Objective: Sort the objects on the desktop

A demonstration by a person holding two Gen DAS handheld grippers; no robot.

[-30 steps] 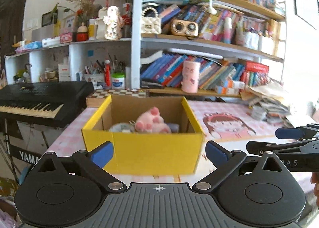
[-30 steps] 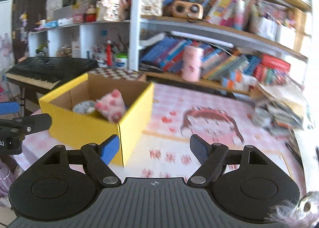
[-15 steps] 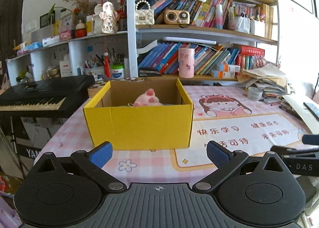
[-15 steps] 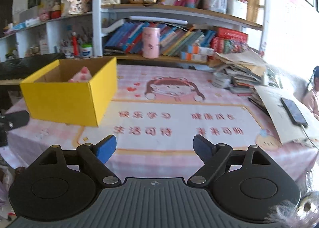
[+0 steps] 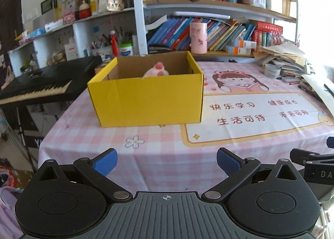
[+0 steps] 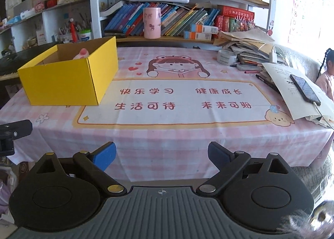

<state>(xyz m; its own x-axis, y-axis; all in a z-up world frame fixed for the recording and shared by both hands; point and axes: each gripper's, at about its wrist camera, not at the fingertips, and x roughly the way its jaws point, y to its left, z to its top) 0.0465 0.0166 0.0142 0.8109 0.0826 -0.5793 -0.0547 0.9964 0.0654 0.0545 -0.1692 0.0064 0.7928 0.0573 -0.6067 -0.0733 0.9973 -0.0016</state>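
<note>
Both grippers have drawn back from the yellow box [image 5: 146,94] since a second ago, when the left one hung right over its near wall; now each sits off the near edge of the tabletop [image 5: 167,151], with a strip of checked pink cloth between fingers and box.

Left gripper [image 5: 166,162]: fingers spread wide, blue pads [image 5: 105,160] apart, nothing between them. Right gripper [image 6: 161,156]: also spread wide and holding nothing, its blue pads [image 6: 105,155] framing the hanging front of the cloth.

That box stands on the tabletop's left part, open at the top, its front wall facing the left camera. A pink plush toy [image 5: 157,70] lies inside it, only its upper part showing above the front wall (in the right view it peeks out as a small pink lump [image 6: 81,55] near the box's far side). Just right of the box, the cloth carries a printed cartoon girl [image 6: 177,66] and red lettering.

Behind the box, a pink cup [image 5: 198,37] stands on the low shelf of the bookcase [image 5: 219,9], in front of leaning books. Left of the box, off the tabletop, is a black keyboard [image 5: 39,82]. Well to the right of the box, a heap of papers [image 6: 246,44] and a roll of tape [image 6: 226,57] sit by the tabletop's far right corner, and a phone [image 6: 304,88] lies on a sheet of paper nearer the right edge.
</note>
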